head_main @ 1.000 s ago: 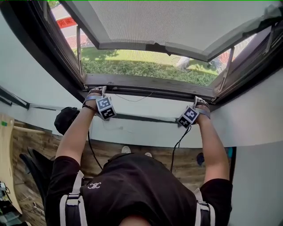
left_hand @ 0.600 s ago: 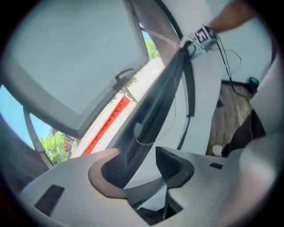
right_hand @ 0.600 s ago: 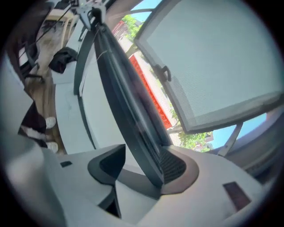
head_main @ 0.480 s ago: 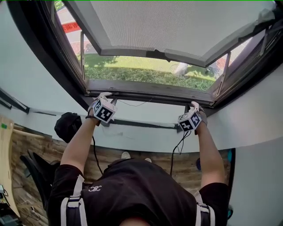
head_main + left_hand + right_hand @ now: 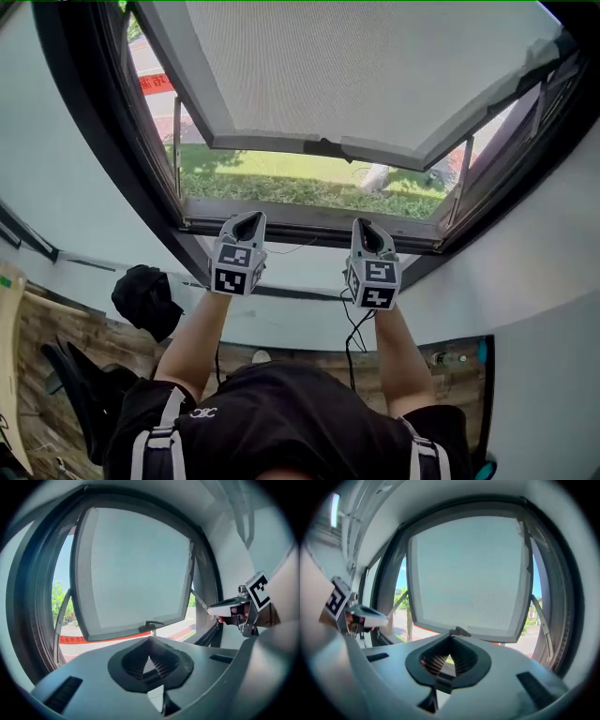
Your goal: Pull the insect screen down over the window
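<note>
Likely light frame, fragile mesh: take insect screen by its centre handle; left gripper and right gripper jaws just closed together, empty.

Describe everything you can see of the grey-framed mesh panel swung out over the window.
The grey-framed mesh panel is a rectangle of fine, pale mesh in a light grey, metal-looking frame. It is swung outward and up, with its lower edge away from the dark window frame. A small dark handle sits at the middle of its lower rail. Thin metal stays join each side to the window frame. Nothing else appears to touch it.
</note>
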`<state>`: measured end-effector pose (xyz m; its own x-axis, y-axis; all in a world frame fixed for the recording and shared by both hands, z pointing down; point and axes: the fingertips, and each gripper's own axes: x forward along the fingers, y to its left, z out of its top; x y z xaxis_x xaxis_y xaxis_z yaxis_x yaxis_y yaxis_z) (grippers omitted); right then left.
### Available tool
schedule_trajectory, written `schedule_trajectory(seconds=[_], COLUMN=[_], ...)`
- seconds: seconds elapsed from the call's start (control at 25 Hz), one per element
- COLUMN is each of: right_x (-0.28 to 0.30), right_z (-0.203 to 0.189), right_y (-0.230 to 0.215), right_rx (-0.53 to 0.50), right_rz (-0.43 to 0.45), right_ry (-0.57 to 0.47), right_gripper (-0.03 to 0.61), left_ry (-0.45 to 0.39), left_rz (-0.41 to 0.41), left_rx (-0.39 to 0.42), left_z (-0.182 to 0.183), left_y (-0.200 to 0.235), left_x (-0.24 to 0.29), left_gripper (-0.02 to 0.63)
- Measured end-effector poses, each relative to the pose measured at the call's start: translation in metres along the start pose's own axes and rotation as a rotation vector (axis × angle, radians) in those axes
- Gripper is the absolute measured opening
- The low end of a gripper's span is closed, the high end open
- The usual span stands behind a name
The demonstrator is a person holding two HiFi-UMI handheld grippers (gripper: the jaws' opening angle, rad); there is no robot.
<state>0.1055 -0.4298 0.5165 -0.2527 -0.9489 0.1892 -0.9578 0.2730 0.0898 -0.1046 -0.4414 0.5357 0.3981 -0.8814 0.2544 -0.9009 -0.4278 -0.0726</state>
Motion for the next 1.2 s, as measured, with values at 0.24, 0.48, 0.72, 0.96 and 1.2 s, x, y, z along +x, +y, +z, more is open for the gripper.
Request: schedule_trajectory(seconds=[0.24, 0.48, 0.72, 0.96, 1.2], right_x=[-0.031, -0.051, -0.054, -0.055, -0.053], right_z=[0.061, 0.068, 0.064, 0.062, 0.058], right_y=[0.010, 0.018, 0.027, 0.024, 0.021], right_rx=[0.169, 0.052, 0.048, 0.062, 0.060], right_rz=[-0.034, -0.074, -0.048, -0.064, -0.064], right_ry=[-0.179, -0.253, -0.245, -0.232, -0.220], right_gripper=[0.005, 0.006, 0.005, 0.005, 0.005], left_ry=[-0.134, -0.184, -0.196, -0.199, -0.183], left_rz=[0.038, 0.024, -0.012, -0.009, -0.030], left_rx=[-0.015, -0.062, -0.027, -0.016, -0.041], left_z=[0.052, 0.064, 0.067, 0.069, 0.063], left_y=[-0.022, -0.033, -0.044, -0.045, -0.050], left_x=[-0.028, -0.050, -0.049, -0.055, -0.054], left_gripper=[0.001, 0.000, 0.000, 0.000, 0.000])
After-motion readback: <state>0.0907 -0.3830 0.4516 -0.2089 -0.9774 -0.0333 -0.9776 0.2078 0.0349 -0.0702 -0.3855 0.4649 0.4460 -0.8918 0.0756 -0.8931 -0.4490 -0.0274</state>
